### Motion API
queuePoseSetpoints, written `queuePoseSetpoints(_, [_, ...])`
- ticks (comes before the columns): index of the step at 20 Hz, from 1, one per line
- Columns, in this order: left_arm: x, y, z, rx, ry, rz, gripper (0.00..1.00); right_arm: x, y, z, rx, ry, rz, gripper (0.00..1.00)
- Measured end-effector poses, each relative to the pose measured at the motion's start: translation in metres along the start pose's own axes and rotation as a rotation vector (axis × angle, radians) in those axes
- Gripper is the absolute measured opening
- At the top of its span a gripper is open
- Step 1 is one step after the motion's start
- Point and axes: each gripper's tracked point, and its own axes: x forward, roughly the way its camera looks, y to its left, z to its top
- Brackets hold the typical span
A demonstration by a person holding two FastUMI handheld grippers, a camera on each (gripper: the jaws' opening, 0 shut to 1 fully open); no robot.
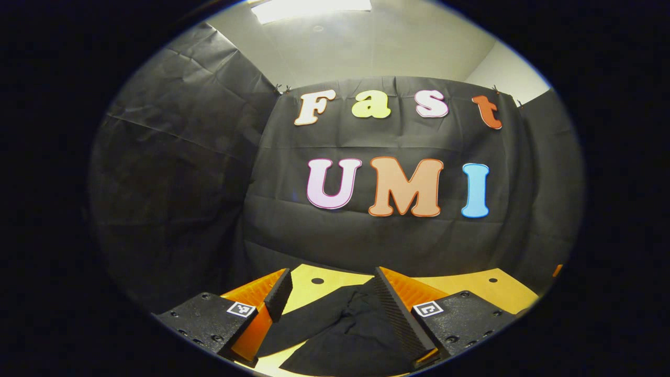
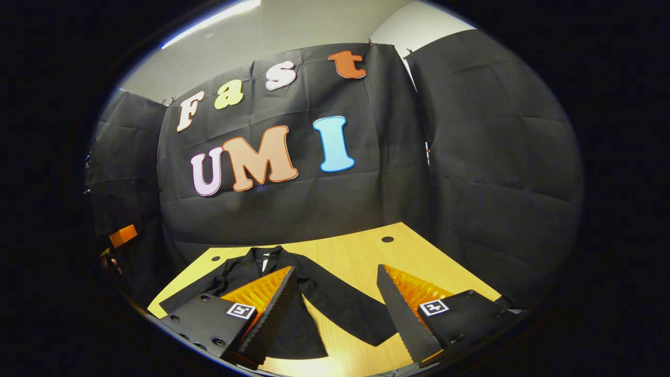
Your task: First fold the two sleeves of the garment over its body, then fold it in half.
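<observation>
A black long-sleeved garment [image 2: 309, 309] lies flat on the wooden table [image 2: 361, 251], collar [image 2: 264, 256] toward the back wall and both sleeves spread outward. One sleeve [image 2: 361, 317] runs toward the right gripper [image 2: 335, 271], which hovers open above the table's near side, one finger over the garment's body. In the left gripper view the left gripper [image 1: 332, 275] is open and low over the garment [image 1: 335, 324], with dark cloth and a sleeve showing between its fingers. Neither gripper holds anything.
The table [image 1: 471, 285] is light wood with small round holes [image 2: 387, 239], closed in by black cloth walls at the back and sides. A hand [image 2: 112, 267] with an orange part above it shows at the far left of the right gripper view.
</observation>
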Motion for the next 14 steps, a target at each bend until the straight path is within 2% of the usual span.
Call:
queuePoseSetpoints(8, [0.001, 0.013, 0.006, 0.022, -0.021, 0.055, 0.92, 0.017, -0.021, -0.020, -0.046, 0.062, -0.026, 0.98])
queuePoseSetpoints(14, [-0.005, 0.022, 0.010, 0.049, -0.027, 0.087, 0.92, 0.047, -0.043, -0.050, -0.051, 0.152, -0.031, 0.98])
